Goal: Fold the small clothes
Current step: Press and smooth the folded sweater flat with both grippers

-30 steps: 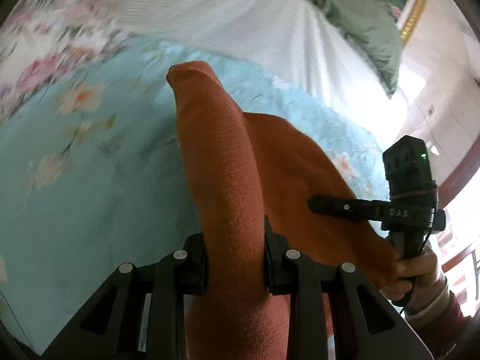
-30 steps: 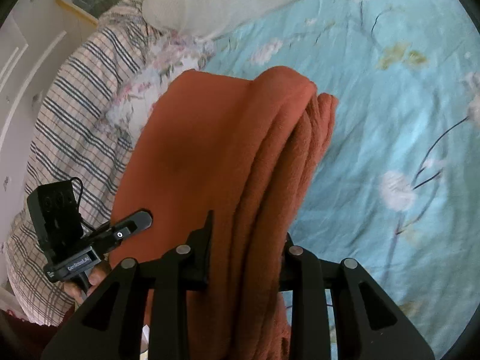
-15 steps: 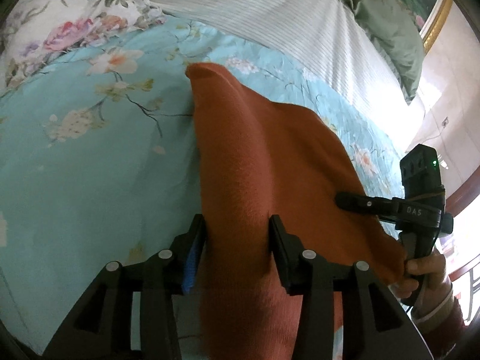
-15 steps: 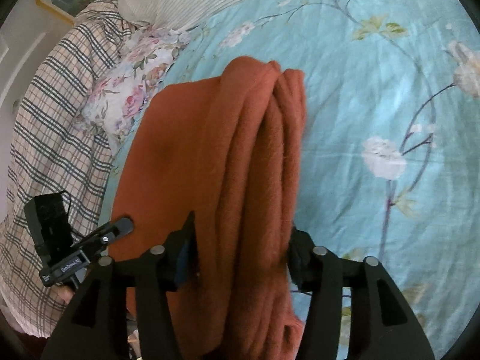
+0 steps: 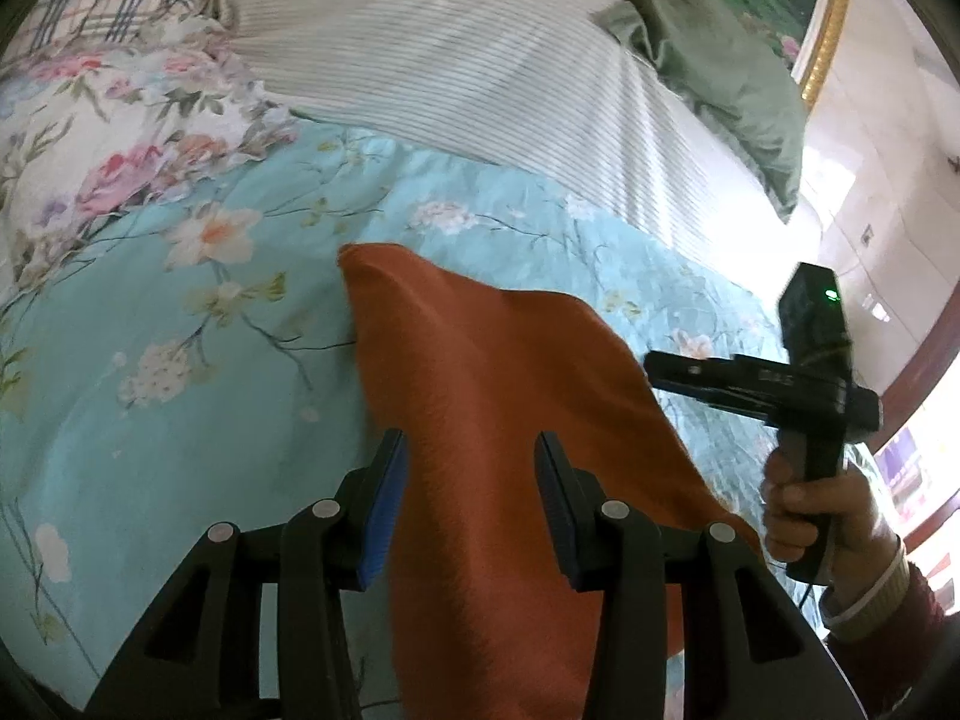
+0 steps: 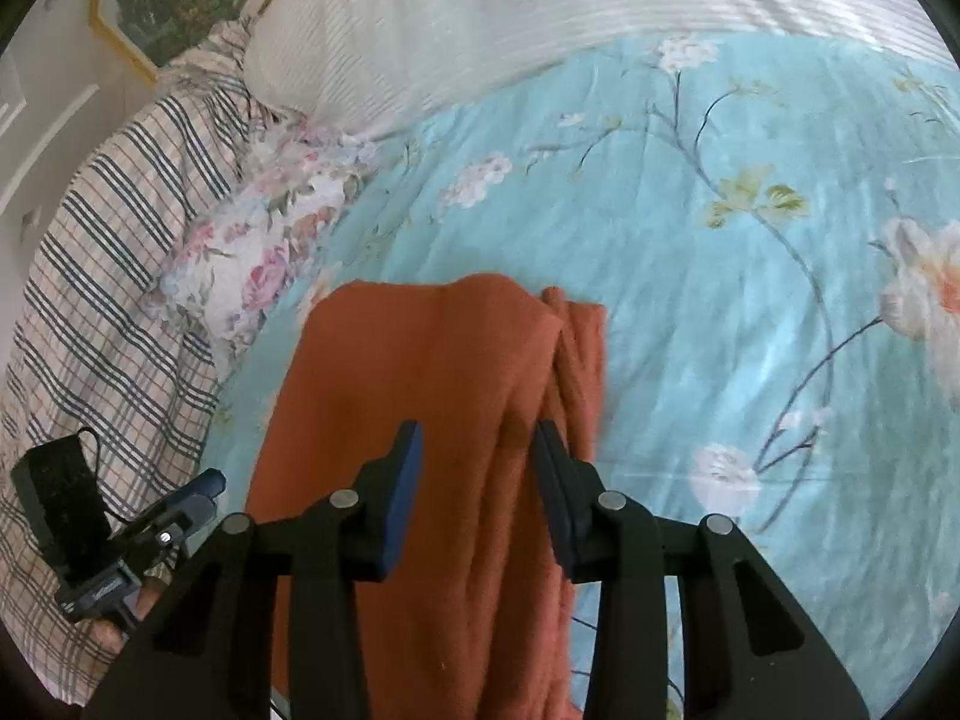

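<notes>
Now a rust-orange garment (image 5: 498,420) lies folded on the turquoise floral quilt (image 5: 150,420).
Left gripper (image 5: 468,480) and right gripper (image 6: 477,474) straddle its near edge, jaws closing, pads not pressing.

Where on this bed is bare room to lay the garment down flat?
Bare blue floral quilt lies open to the right of the orange garment and ahead of it, up to the striped white sheet. It is crowded to the left: floral pillow, then plaid bedding.
</notes>
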Demonstrator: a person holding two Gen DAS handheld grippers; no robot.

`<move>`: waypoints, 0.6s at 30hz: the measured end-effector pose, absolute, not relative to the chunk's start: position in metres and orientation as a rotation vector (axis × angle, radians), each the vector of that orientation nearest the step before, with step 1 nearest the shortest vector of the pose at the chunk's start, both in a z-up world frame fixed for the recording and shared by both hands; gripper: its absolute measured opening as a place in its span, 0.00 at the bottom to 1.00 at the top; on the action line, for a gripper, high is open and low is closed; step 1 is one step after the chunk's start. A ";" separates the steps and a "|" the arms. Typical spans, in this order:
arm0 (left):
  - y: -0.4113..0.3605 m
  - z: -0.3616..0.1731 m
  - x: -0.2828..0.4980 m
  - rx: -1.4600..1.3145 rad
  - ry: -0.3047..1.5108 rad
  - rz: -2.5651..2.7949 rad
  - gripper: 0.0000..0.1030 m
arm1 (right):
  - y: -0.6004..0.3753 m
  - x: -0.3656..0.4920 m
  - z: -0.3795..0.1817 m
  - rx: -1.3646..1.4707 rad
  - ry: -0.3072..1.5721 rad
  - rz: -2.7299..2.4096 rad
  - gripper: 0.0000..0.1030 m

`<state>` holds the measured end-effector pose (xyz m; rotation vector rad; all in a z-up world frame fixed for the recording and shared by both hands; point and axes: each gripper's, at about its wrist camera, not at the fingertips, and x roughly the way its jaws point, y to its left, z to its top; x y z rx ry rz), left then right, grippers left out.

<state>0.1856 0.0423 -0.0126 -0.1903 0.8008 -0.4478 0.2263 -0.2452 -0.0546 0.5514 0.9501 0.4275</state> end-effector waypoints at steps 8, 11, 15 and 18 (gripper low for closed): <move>0.029 -0.024 0.195 -0.173 0.854 -0.495 0.42 | -0.255 0.223 -0.040 0.626 0.842 0.478 0.11; 0.027 -0.023 0.192 -0.170 0.849 -0.506 0.42 | -0.268 0.211 -0.035 0.619 0.796 0.443 0.11; 0.015 -0.046 0.203 -0.114 0.937 -0.428 0.33 | -0.267 0.225 -0.079 0.615 0.935 0.384 0.11; 0.012 -0.061 0.207 -0.096 0.964 -0.388 0.28 | -0.265 0.225 -0.089 0.597 0.932 0.372 0.10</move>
